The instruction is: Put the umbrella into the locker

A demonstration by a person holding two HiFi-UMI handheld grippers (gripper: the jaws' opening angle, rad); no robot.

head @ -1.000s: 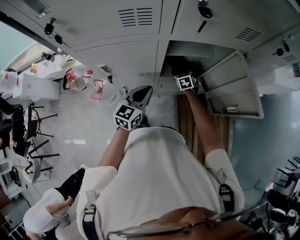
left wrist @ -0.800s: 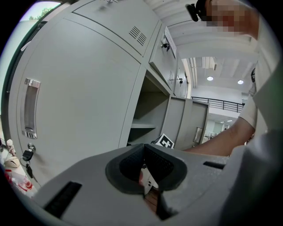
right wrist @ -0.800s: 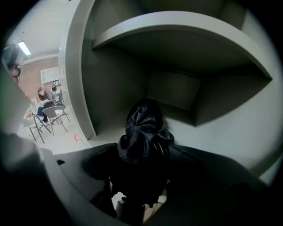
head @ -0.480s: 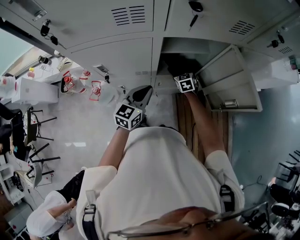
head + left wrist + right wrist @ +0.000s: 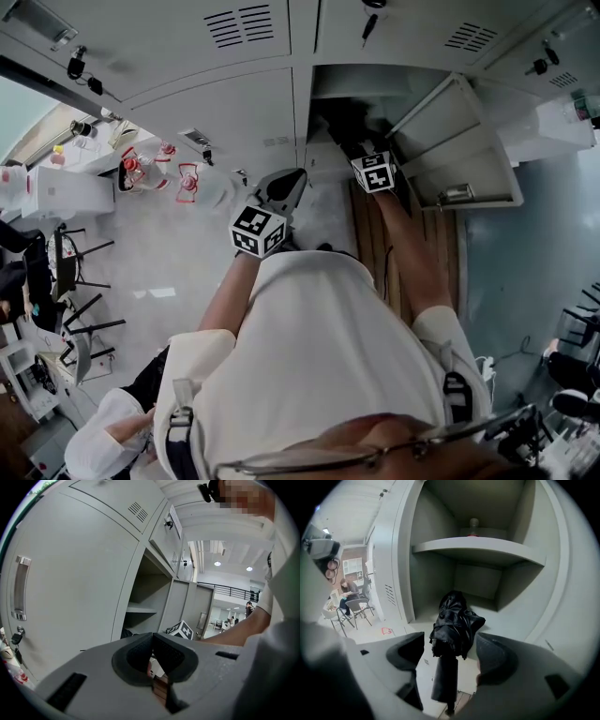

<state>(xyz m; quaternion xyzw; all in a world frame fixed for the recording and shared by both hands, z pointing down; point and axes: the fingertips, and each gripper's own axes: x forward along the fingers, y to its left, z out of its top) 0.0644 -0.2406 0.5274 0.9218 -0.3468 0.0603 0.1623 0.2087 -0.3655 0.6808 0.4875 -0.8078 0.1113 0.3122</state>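
**Right gripper view.** A folded black umbrella (image 5: 452,620) lay on the floor of the open locker (image 5: 405,555), in the lower compartment beneath the shelf (image 5: 478,548). Its bunched canopy lay toward the back, at frame centre. Its handle (image 5: 444,679) pointed out toward the bottom edge of the frame. The right gripper (image 5: 450,644) was released: its jaws had just been opening and stood wide apart. The handle showed between them, and neither pad touched it.

**Head view.** The right gripper (image 5: 366,150) was at the mouth of the locker, upper centre of the frame. The locker door (image 5: 459,150) was swung open to the right.

**Left gripper view.** The left gripper (image 5: 153,637) was clenched, its jaws closed tip to tip with nothing between them. It pointed toward the open compartment at frame centre. In the head view it sat lower left of the right gripper, well apart from the umbrella.
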